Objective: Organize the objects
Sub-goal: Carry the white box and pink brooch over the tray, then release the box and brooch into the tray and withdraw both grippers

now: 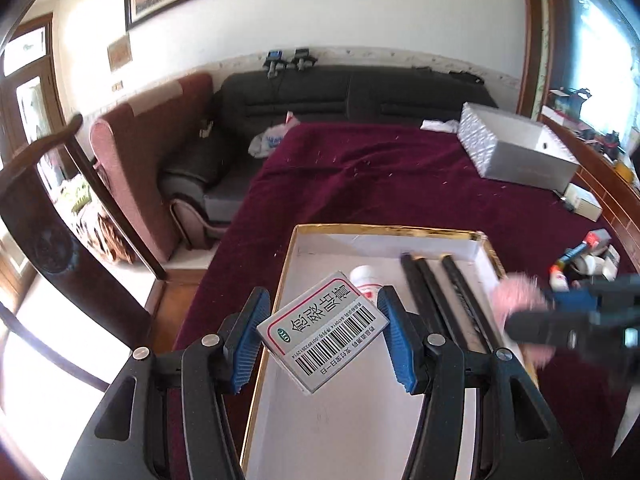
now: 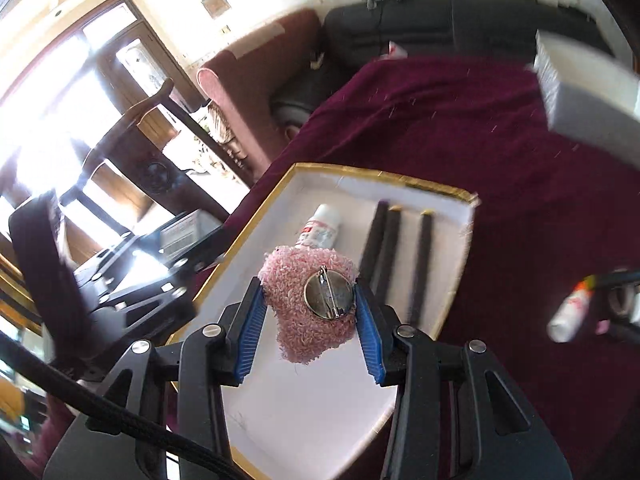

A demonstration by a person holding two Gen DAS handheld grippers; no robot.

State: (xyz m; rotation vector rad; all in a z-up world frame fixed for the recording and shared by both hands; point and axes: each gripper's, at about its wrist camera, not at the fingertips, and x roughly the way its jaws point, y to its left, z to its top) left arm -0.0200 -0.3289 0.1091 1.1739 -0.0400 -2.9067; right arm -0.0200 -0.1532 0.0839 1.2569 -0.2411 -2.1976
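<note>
A: Surface we see: a maroon cloth [image 1: 380,176] covering it.
B: We've got a gold-rimmed tray [image 1: 290,256] near the front, a silver box [image 1: 516,148] at the far right, and small bottles [image 1: 560,276] at the right edge.

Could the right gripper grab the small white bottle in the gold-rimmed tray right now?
Probably not: the right gripper is shut on a fluffy pink brooch. The small white bottle lies uncovered just beyond in the gold-rimmed white tray.

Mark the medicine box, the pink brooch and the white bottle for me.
medicine box [image 1: 326,330]: left wrist view, barcode face.
pink brooch [image 2: 308,308]: right wrist view, fuzzy back beside the pin disc.
white bottle [image 2: 322,226]: right wrist view, body.
</note>
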